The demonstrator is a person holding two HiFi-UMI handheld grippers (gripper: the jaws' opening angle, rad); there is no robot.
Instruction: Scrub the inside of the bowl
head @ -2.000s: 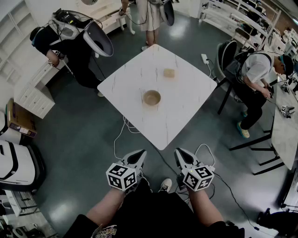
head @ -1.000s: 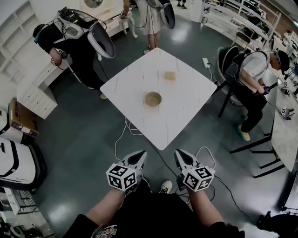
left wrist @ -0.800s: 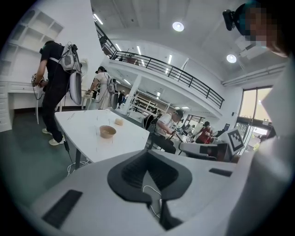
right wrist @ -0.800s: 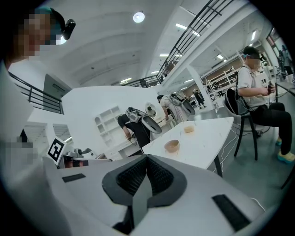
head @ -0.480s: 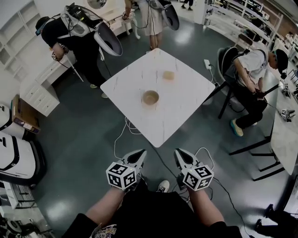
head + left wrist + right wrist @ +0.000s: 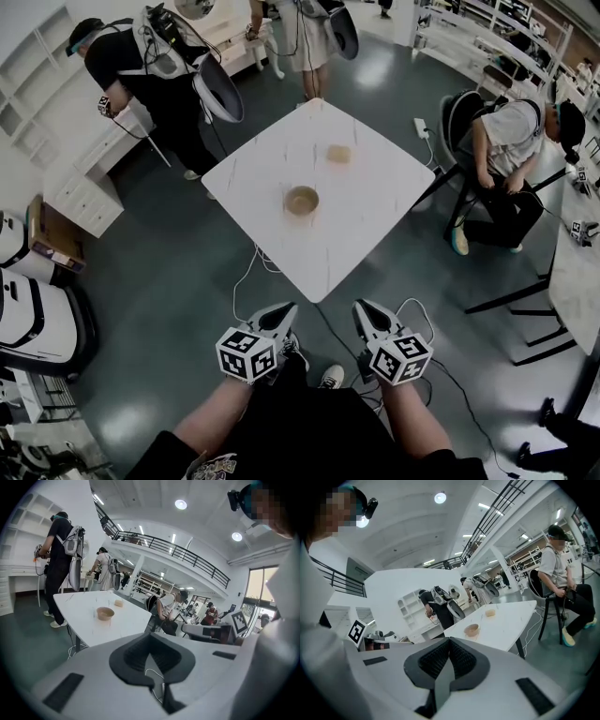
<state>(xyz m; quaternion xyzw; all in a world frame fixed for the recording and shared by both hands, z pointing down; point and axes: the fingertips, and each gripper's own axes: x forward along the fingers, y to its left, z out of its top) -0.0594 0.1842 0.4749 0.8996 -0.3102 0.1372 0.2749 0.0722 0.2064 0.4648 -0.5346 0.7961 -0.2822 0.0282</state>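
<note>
Two grippers hang short of the table, neither holding anything. The left gripper [image 6: 279,313] has its jaws pressed together and empty. Ahead, the bowl [image 6: 302,201] sits upright near the middle of the white table [image 6: 356,220], with a sponge [image 6: 338,154] lying apart, beyond it. The right gripper [image 6: 365,311] is likewise closed on nothing. For a good approach, I judge both should open before reaching in, one to steady the bowl's rim and the other to take the sponge.

White table [image 6: 281,155] carries a bowl [image 6: 302,201] and sponge [image 6: 338,154].
</note>
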